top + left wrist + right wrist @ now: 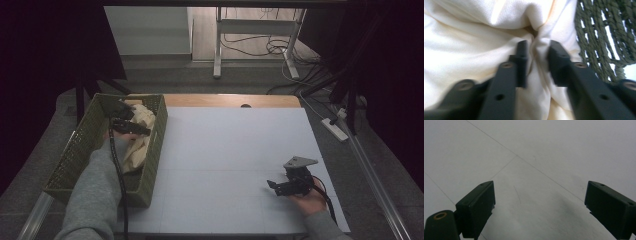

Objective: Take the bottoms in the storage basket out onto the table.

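At nine o'clock on the table, inside the green woven basket [150,165]: cream cloth [137,135], bunched, heaped toward the far half. Long axis of basket running from about seven o'clock to one o'clock, cloth lying along the same line. Left gripper [131,126] down in the basket, right over the heap, reached in from the near end by a grey-sleeved forearm. From the left gripper view, left gripper [536,53] with jaws partly drawn in, a raised fold of cloth [474,32] pinched between them, weave of the basket wall [604,32] off at two o'clock. Looks like a grip on that fold, though not a tight one; a narrow gap remains between the pads. Right gripper [285,187] well apart, resting at four o'clock on the pale table [230,145], jaws pointing toward nine o'clock, held by the right hand [310,200]. Right gripper [539,205] with jaws wide apart over bare surface, nothing between. Judged nearest by far: the left hand. Likely next: straight lift, up and clear of the basket rim, then across toward three o'clock.
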The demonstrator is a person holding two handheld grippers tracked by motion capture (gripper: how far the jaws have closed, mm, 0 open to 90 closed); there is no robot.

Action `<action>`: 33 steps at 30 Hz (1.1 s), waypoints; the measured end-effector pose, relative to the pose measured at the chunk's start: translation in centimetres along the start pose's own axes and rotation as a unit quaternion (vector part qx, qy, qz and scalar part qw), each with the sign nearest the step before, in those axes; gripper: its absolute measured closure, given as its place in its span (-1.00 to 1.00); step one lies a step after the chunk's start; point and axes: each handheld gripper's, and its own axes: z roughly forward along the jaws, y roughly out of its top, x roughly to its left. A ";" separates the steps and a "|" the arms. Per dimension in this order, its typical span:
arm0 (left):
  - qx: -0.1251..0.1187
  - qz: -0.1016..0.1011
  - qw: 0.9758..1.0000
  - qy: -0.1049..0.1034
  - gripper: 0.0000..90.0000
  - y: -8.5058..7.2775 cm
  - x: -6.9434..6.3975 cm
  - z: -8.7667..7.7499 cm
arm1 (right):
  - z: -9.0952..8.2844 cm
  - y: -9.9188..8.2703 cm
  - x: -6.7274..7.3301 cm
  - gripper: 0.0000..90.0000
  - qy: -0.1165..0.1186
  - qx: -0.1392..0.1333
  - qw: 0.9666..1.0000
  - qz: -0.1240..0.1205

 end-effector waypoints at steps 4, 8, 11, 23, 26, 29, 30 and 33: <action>0.030 0.020 0.997 0.065 -0.16 0.2 -1.1 -0.3 | 0.0 0.0 0.0 -0.78 -0.001 0.000 1.000 0.001; 0.068 0.032 0.994 0.080 -0.61 0.0 -1.4 -0.4 | 0.0 0.0 0.0 -0.78 -0.002 0.001 1.000 0.002; 0.109 0.038 0.992 0.053 -0.76 -0.3 -1.2 -0.1 | 0.0 0.0 0.0 -0.78 -0.002 0.002 1.000 0.001; 0.139 0.075 0.985 0.065 -0.99 -0.5 -1.9 1.8 | 0.1 0.0 0.0 -0.78 -0.004 0.005 1.000 0.002; 0.133 0.077 0.986 0.066 -0.89 -0.5 -1.9 1.6 | 0.1 0.0 0.0 -0.78 -0.004 0.005 1.000 0.002; 0.105 0.077 0.991 0.029 -0.24 -0.7 -1.7 0.9 | 0.1 0.0 0.0 -0.78 -0.005 0.005 1.000 0.000; 0.104 0.076 0.992 0.017 -0.24 -0.7 -1.6 0.9 | 0.1 0.0 0.0 -0.78 -0.005 0.005 1.000 0.000; 0.098 0.071 0.993 -0.007 0.08 -0.8 -1.3 0.7 | 0.1 0.0 0.0 -0.78 -0.005 0.005 1.000 0.000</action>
